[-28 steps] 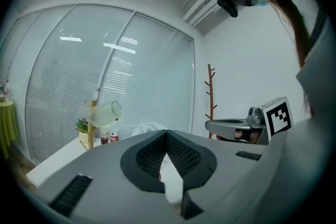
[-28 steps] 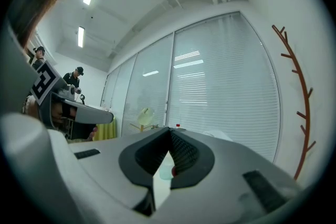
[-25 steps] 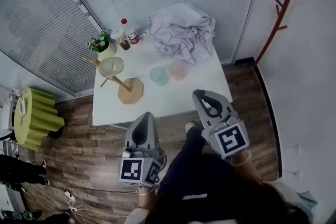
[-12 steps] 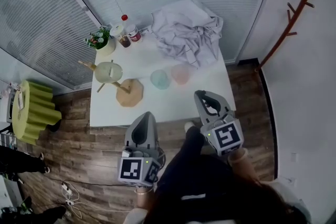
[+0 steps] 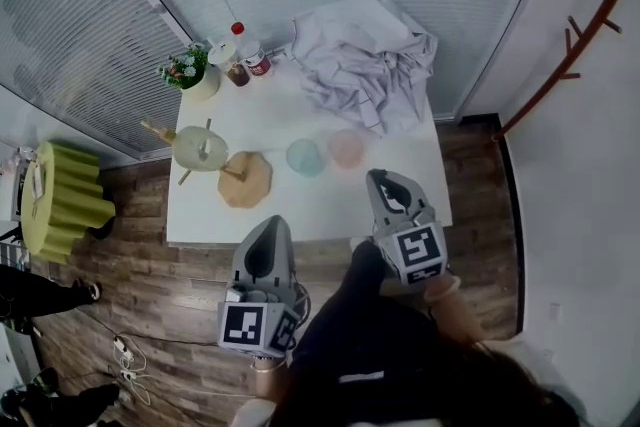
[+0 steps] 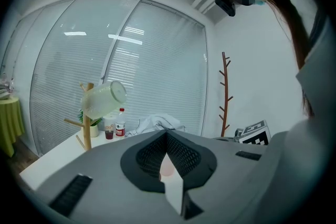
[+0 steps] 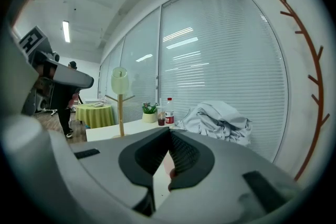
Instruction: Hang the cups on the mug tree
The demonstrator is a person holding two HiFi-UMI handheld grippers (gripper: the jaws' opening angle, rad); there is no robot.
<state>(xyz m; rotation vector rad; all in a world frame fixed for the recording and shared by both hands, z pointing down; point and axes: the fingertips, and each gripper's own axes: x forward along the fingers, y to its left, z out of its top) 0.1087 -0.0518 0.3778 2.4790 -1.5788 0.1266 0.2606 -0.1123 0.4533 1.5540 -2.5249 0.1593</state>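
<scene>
Cups first. In the head view a blue cup (image 5: 305, 156) and a pink cup (image 5: 346, 148) sit side by side on the white worktop (image 5: 300, 207). They are just ahead of my right gripper (image 5: 385, 181) and ahead and to the right of my left gripper (image 5: 268, 227). A pale green cup (image 5: 200, 147) already hangs on the mug tree (image 5: 246, 180), ahead and to the left of the left gripper. Both grippers sit by the worktop's near edge, so I judge this to be the approach to the second cup.

In the left gripper view the jaws are pressed together with nothing in them. The tree stands ahead to the left, with the green cup tilted on a peg.

In the right gripper view the jaws are likewise together and empty. Next I'd part them, reach forward to the pink cup and pick out a free peg.

A red-capped bottle (image 5: 252, 58) far ahead carries a red label, but its print is too small to read.
</scene>
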